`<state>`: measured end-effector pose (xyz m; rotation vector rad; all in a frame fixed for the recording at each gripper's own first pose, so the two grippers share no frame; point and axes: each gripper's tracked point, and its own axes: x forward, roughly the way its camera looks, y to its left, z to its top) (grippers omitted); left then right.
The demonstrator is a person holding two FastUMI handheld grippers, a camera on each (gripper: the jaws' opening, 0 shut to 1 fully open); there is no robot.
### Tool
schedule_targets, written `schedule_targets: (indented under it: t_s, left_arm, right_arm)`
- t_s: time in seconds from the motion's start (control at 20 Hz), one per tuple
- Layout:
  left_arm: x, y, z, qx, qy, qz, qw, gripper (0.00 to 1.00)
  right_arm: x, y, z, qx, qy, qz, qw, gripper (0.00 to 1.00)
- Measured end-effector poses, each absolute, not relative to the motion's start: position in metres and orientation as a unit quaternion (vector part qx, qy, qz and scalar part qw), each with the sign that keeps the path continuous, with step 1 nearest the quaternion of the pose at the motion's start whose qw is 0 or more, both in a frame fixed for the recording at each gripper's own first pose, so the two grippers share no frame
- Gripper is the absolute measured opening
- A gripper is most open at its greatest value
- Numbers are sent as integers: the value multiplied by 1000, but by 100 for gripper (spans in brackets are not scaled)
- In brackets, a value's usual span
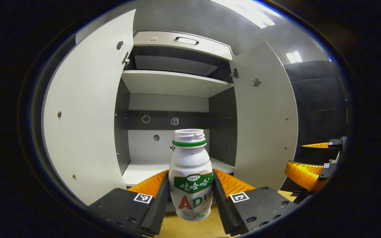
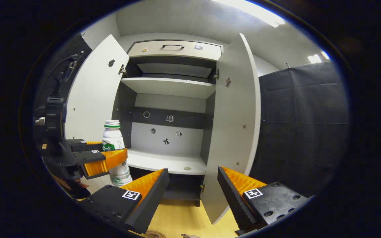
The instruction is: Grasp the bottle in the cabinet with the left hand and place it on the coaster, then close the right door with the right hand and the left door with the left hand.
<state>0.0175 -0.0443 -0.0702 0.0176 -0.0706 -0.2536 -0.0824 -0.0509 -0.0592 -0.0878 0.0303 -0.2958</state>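
A white bottle (image 1: 190, 165) with a green neck ring and no cap stands upright between my left gripper's (image 1: 190, 190) fingers, which are shut on its labelled body. It is out in front of the open cabinet (image 1: 174, 82), over the wooden tabletop (image 1: 190, 228). In the right gripper view the same bottle (image 2: 112, 137) and left gripper (image 2: 106, 155) are at the left, before the left door (image 2: 94, 96). My right gripper (image 2: 193, 186) is open and holds nothing, pointing at the cabinet's lower shelf (image 2: 164, 162). The edge of a brown round coaster (image 2: 154, 234) lies on the table below it.
Both cabinet doors stand wide open: left door (image 1: 84, 115), right door (image 1: 265, 119), and the right door (image 2: 235, 132) hangs close in front of my right gripper. A drawer with a handle (image 1: 186, 40) tops the cabinet. The right gripper (image 1: 311, 163) is at the far right.
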Motion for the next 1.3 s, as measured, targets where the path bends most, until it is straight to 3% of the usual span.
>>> schedule_targets:
  t_s: [0.35, 0.75, 0.95, 1.3]
  left_arm:
    - [-22, -62, -171, -12, -20, -109, 994, 70]
    - [-61, -97, -299, 65, -13, -62, 996, 71]
    - [-69, -118, -343, 47, -2, -58, 997, 71]
    - [-76, -125, -390, 60, 10, -58, 996, 71]
  right_arm:
    - [-103, -84, -109, -57, 47, -185, 980, 98]
    - [-109, -89, -180, -48, 80, -139, 986, 98]
    - [-117, -100, -202, -96, 77, -131, 984, 98]
    - [-125, -118, -237, -74, 97, -137, 983, 98]
